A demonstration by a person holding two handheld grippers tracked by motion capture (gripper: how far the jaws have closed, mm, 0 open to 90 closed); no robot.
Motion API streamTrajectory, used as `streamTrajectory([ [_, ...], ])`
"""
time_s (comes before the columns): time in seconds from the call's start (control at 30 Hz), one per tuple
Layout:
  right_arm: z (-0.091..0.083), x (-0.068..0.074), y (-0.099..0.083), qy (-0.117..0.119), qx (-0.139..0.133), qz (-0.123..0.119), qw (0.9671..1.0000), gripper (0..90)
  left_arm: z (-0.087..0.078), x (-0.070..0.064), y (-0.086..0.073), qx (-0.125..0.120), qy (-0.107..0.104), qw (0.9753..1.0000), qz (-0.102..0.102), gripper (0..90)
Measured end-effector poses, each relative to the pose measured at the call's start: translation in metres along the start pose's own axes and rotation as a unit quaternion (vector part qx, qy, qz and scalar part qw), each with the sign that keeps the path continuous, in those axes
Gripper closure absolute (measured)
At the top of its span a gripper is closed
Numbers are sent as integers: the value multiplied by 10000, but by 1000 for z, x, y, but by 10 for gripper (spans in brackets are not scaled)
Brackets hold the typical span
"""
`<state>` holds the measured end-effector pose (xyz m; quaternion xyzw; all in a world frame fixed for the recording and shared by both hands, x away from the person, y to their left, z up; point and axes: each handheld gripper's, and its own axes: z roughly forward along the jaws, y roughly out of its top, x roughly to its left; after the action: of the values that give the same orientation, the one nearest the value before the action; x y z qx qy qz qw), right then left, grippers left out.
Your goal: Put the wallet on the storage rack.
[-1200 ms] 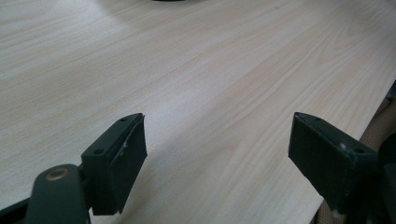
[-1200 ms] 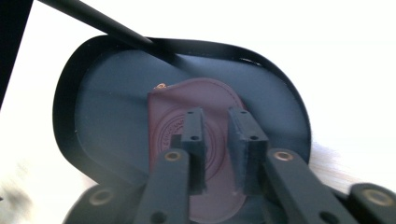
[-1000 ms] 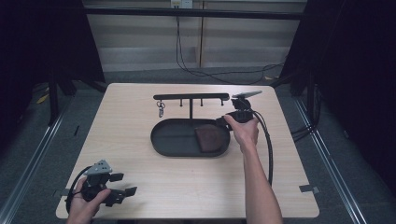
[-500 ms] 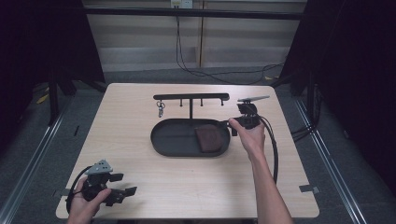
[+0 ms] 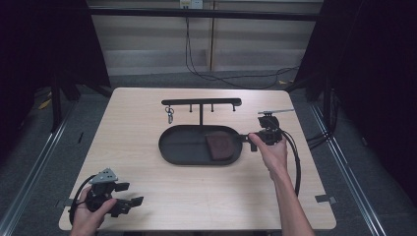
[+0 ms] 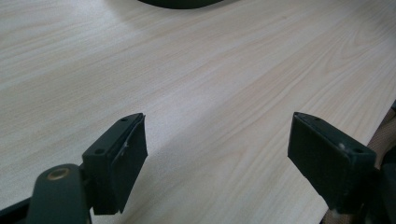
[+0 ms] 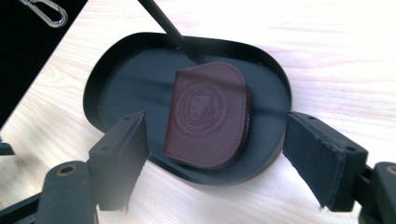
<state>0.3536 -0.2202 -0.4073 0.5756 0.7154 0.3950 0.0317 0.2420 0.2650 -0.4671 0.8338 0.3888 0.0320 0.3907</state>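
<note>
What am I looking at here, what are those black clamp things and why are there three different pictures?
A person sits at a wooden table, with a hand-held gripping tool in each hand. One picture comes from a camera above, looking down. The other two come from small cameras riding on each tool, looking out between its two black jaws.

The left tool is near the table's front left corner, open, with bare wood between its jaws. The right tool is at the right end of a black oval tray, also open and holding nothing.

In the tray lies a dark red pouch with a round embossed emblem. Behind the tray stands a black hook rack with a metal clip hanging from it.
</note>
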Motion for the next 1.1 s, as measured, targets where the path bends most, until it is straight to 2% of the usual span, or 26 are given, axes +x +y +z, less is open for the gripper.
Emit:
streamTrajectory([
  [0.1, -5, 0, -6, 103, -84, 24, 9999, 206, 0, 0, 0, 6, 3, 10000, -18, 198],
  [0.3, -12, -4, -22, 96, -102, -2, 9999, 181, 0, 1, 0, 12, -5, 10000, -16, 199],
  [0.37, -15, -6, -25, 23, -70, -19, 10000, 172, 0, 1, 0, 5, 1, 10000, -36, 199],
  [0.47, -22, -7, -33, 24, -159, 24, 9999, 173, -1, 2, 0, -40, 19, 10000, -55, 199],
  [0.8, -31, -8, -75, -55, -244, -56, 9997, 190, 1, 4, 0, 4, -6, 9998, -176, 198],
  [0.93, -38, -7, -91, -104, -347, -115, 9993, 179, 0, 3, 0, -9, 18, 9999, -168, 196],
  [1.1, -41, -7, -112, -143, -308, -158, 9993, 178, 0, 3, 0, -12, 27, 9999, -141, 195],
])
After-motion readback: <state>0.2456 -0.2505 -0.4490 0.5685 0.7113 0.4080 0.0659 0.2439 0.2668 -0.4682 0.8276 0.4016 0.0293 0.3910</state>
